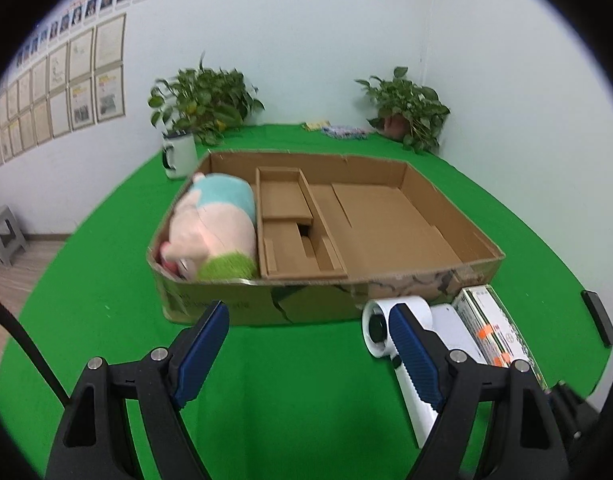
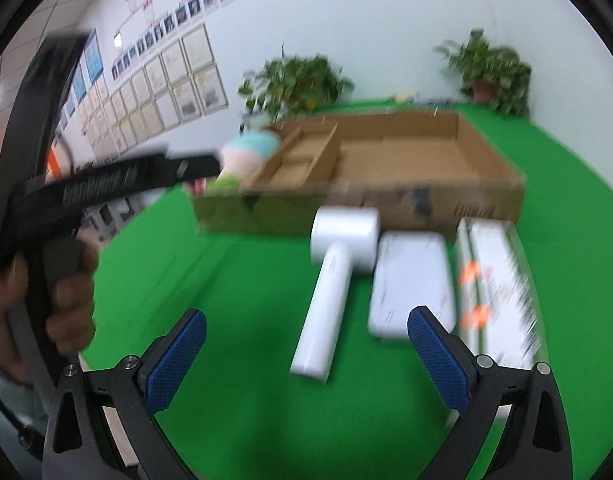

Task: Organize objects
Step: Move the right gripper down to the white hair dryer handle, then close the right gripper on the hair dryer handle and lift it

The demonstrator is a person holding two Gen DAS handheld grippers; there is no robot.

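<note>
A: Where are the things to be sorted?

B: The cardboard tray (image 1: 446, 216) sits mid-table on the green cloth (image 1: 106, 240). Its left compartment holds a plush toy (image 1: 210, 228), pink with a pale blue band and a green end, lying on its side. The narrow middle section (image 1: 290, 224) and the wide right section hold nothing I can see.

A: And outside the tray?

B: Just in front of its near wall, at about five o'clock from the tray's middle, lie three items side by side: a white hair dryer (image 2: 338, 276) with its handle pointing toward the camera, a flat white box (image 2: 414, 280) just right of it, and a long clear-wrapped package (image 2: 498, 284) with orange marks at the far right.

A: The grippers?

B: The left gripper (image 1: 306, 344) has its blue pads spread wide, nothing between them but green cloth; the dryer's barrel lies behind its right pad. The right gripper (image 2: 306, 352) is likewise spread apart and grasps nothing; the dryer's handle end shows between its pads, untouched. That view is blurred.

A: Anything farther out?

B: A white mug (image 1: 180, 156) at eleven o'clock of the tray, two potted plants (image 1: 204, 100) by the back wall, and framed papers (image 1: 82, 76) on the left wall. In the right view a hand (image 2: 66, 300) grips the other tool's handle at nine o'clock.
</note>
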